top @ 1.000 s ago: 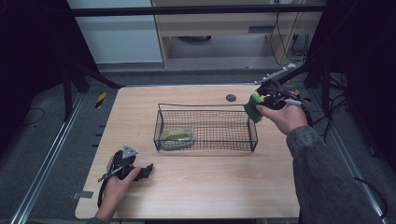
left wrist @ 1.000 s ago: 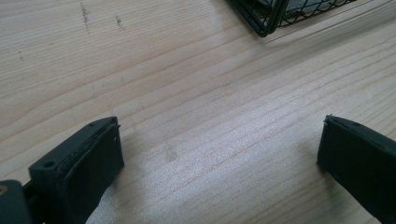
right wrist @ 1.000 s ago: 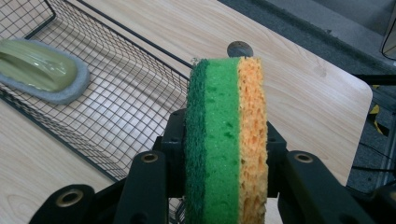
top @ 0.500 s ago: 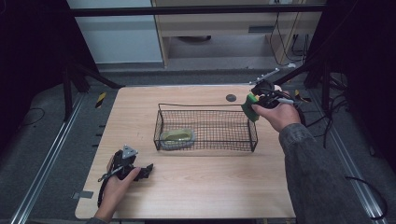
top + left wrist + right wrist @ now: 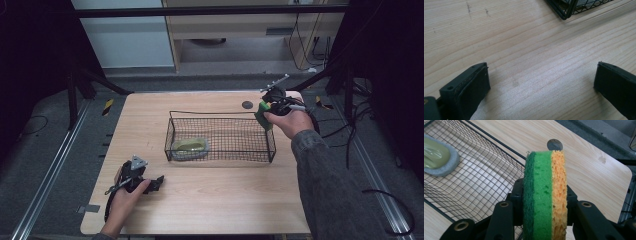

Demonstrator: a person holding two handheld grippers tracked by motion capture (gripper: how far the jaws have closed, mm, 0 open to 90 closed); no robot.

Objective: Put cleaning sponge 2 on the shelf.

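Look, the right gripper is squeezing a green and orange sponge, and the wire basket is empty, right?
Not quite. The right gripper does squeeze the sponge, but the wire basket is not empty: the high view shows a pale green, grey-edged thing lying at its left end.

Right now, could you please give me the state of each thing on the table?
Sponge: upright on edge, clamped in right tongs, at the basket's right end.
Basket: upright on the table, holding one pad.
Pad: flat at the basket's left end.
Left tongs: open, empty, low over bare table.
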